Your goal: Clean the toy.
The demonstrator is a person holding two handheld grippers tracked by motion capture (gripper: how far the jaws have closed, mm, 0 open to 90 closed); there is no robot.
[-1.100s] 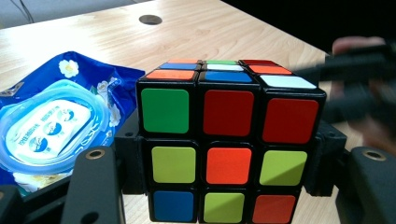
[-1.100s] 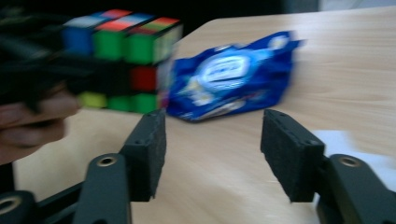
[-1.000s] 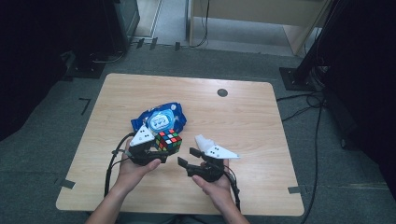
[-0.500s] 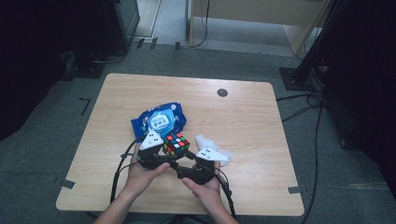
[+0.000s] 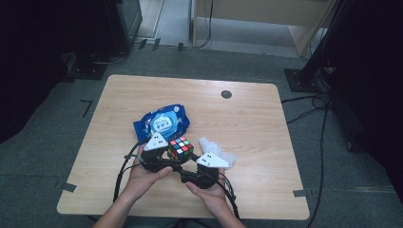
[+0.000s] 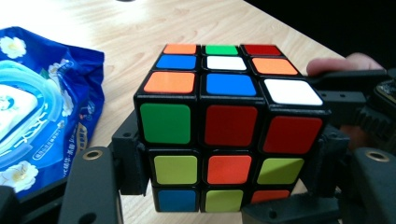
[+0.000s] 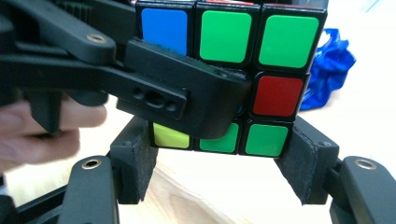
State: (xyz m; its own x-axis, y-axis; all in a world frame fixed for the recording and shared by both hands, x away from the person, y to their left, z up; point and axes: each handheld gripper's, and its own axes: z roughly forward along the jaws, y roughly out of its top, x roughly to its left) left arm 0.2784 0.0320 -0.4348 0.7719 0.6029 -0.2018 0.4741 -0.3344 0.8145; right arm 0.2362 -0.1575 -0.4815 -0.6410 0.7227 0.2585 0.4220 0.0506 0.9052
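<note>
high view: both grippers' fingers clamp the cube (image 5: 180, 147), left gripper (image 5: 167, 159), right gripper (image 5: 189, 169).

Cube (image 6: 224, 130): black frame w/ stickers in orange, green, red, blue, white, lime-yellow; mixed, no face solved. Face toward left gripper view: green, red, red on top row; lime, orange, lime mid row.
Packet (image 5: 161, 122): deep blue w/ light-blue & white oval label, small white flowers.
Counter (image 5: 247, 114): pale wood grain, one dark round spot.
Both grippers: black jaws, white three-cornered plates.
</note>
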